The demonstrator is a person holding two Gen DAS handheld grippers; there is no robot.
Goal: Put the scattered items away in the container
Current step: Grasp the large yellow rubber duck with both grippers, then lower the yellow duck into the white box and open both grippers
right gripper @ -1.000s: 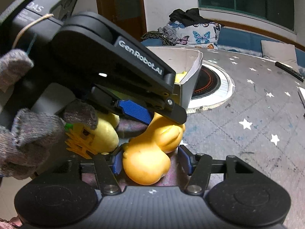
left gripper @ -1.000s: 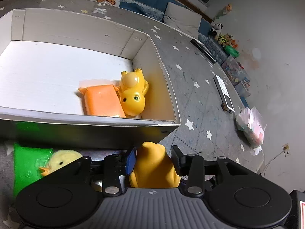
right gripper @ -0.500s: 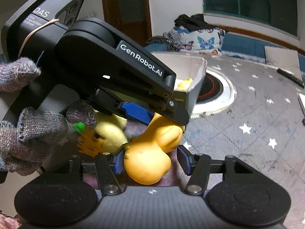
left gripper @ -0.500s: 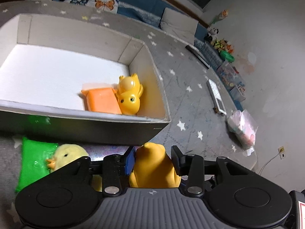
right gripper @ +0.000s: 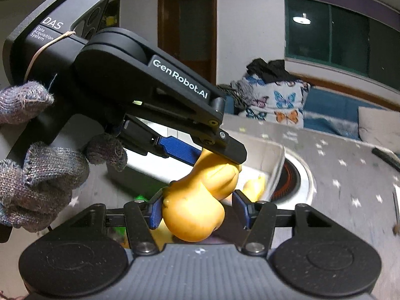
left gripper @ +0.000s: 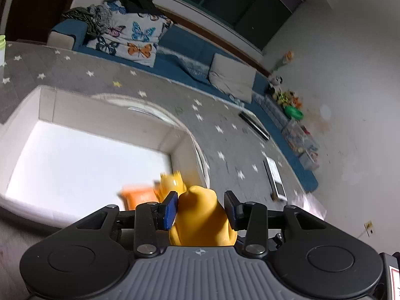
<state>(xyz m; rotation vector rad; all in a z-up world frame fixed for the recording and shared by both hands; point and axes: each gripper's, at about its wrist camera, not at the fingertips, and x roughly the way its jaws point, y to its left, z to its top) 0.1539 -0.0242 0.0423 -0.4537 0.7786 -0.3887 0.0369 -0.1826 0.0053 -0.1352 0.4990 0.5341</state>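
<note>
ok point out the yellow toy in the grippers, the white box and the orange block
yellow toy (right gripper: 197,207), right wrist view, rounded lower body
white box (left gripper: 75,160), left wrist view, bare floor inside
orange block (left gripper: 140,197), left wrist view, blurred top face

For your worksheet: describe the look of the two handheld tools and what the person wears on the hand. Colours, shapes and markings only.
Both tools are black with blue finger pads and a ribbed grey base flanked by round black discs. The left tool, seen from the right wrist view, bears white "GenRobot.AI" lettering and a "DAS Data Acquisition System" label, with a rubber band around its body. The hand wears a grey knitted glove.
</note>
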